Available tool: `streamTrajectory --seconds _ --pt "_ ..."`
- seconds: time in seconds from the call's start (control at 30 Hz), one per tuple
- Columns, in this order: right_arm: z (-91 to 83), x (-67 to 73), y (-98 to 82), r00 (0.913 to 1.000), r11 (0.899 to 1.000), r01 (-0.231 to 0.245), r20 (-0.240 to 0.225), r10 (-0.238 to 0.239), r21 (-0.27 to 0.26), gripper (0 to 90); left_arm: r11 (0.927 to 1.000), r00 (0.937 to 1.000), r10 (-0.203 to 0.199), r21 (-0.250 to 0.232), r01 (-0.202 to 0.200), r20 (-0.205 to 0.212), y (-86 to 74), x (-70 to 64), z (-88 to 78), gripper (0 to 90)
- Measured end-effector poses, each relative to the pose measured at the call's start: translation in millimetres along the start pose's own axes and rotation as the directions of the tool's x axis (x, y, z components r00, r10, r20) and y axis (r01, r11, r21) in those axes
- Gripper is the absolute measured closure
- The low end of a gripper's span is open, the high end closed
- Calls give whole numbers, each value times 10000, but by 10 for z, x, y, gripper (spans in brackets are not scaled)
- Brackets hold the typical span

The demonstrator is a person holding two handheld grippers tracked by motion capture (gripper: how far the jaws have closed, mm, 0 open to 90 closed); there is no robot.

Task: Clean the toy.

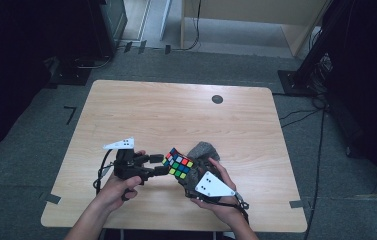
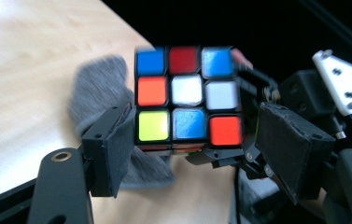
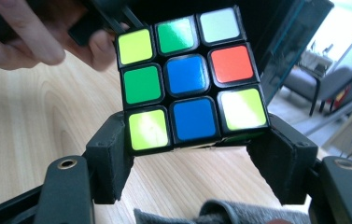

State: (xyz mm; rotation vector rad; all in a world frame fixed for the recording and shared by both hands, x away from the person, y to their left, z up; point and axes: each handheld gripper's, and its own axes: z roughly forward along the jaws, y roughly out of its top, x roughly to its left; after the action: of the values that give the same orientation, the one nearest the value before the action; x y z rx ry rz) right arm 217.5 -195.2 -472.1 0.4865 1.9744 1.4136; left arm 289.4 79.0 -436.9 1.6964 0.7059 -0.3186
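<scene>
The pale wooden table [image 1: 176,115] stood on grey carpet, bare towards twelve o'clock. At seven o'clock my left tongs [image 1: 162,165] bracketed the scrambled cube [image 1: 178,163], the right-hand pad clearly off it, so I judged them open. The cube hung above the table's near edge, a grey cloth [image 1: 203,149] just behind. My right tongs [image 1: 188,176] clamped its lower layer. Solving looked far from done.
</scene>
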Motion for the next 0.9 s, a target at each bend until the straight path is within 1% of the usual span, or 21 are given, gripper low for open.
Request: streamTrajectory --seconds 0.03,0.1,0.13,0.2,0.23,0.27,0.37,0.4,0.43,0.47,0.5,0.53,0.57,0.63,0.67,0.7,0.73,0.77,0.8,0.87,0.9 --pt "-3 -27 -10 9998 9998 -206 53 206 47 339 9996 9999 140 -235 -142 -62 2 4 -28 298" --pt "-14 -89 -29 9979 9979 -639 144 638 57 340 9968 9980 479 -620 -504 -413 -2 -10 -68 301" --pt "-26 -124 -32 9958 9959 -901 139 901 -33 340 9946 9958 690 -730 -733 -597 -6 -18 -81 302" --pt "-58 -187 -22 9904 9902 -1371 137 1375 -256 340 9883 9882 1135 -903 -1229 -1028 -25 -29 -95 309" --pt "-73 -213 -13 9882 9879 -1516 164 1522 -329 340 9836 9813 1414 -935 -1541 -1303 -40 -30 -95 314" --pt "-87 -236 -2 9851 9848 -1699 193 1707 -356 340 9758 9680 1803 -920 -1984 -1745 -66 -37 -85 320" --pt "-117 -295 31 9743 9737 -2236 182 2245 -429 340 9592 9370 2482 -728 -2732 -2458 -122 -44 -35 318" --pt "-124 -303 39 9696 9691 -2431 176 2440 -422 340 9476 9148 2845 -605 -3137 -2866 -145 -55 -16 318" --pt "-128 -317 48 9639 9632 -2652 109 2659 -446 341 9339 8883 3187 -509 -3540 -3307 -170 -73 3 327" --pt "-135 -326 55 9562 9555 -2920 67 2925 -429 341 9146 8522 3648 -268 -4034 -3751 -201 -92 36 349" --pt "-139 -336 66 9474 9466 -3199 -8 3201 -399 341 9024 8319 3926 -107 -4308 -3922 -220 -104 56 351" --pt "-142 -339 73 9395 9389 -3425 -47 3426 -351 341 8869 8107 4250 61 -4619 -4026 -246 -120 85 349" --pt "-143 -342 81 9302 9298 -3669 -114 3668 -275 341 8710 7913 4583 271 -4906 -4049 -271 -136 115 348" --pt "-137 -344 98 9142 9140 -4050 -267 4044 -227 341 8355 7474 5229 728 -5447 -4099 -330 -178 192 347" --pt "-130 -340 109 9052 9053 -4243 -365 4234 -210 341 8198 7290 5490 931 -5651 -4089 -353 -196 223 344" --pt "-124 -333 118 8994 8999 -4358 -443 4348 -173 341 8082 7143 5659 1059 -5793 -4117 -369 -211 246 341" --pt "-121 -323 127 8940 8948 -4464 -487 4454 -121 341 7903 6910 5915 1293 -5989 -4155 -391 -232 280 336" --pt "-109 -305 138 8886 8900 -4560 -580 4550 -36 341 7791 6711 6066 1505 -6086 -4262 -400 -243 305 310" --pt "-99 -288 148 8856 8876 -4607 -647 4599 37 341 7738 6595 6138 1654 -6114 -4340 -403 -249 320 273" --pt "-80 -261 165 8822 8852 -4650 -771 4645 123 341 7662 6454 6244 1844 -6156 -4399 -412 -260 342 238" --pt "-71 -244 175 8766 8804 -4739 -867 4734 166 341 7586 6350 6324 1883 -6238 -4437 -421 -271 347 226"
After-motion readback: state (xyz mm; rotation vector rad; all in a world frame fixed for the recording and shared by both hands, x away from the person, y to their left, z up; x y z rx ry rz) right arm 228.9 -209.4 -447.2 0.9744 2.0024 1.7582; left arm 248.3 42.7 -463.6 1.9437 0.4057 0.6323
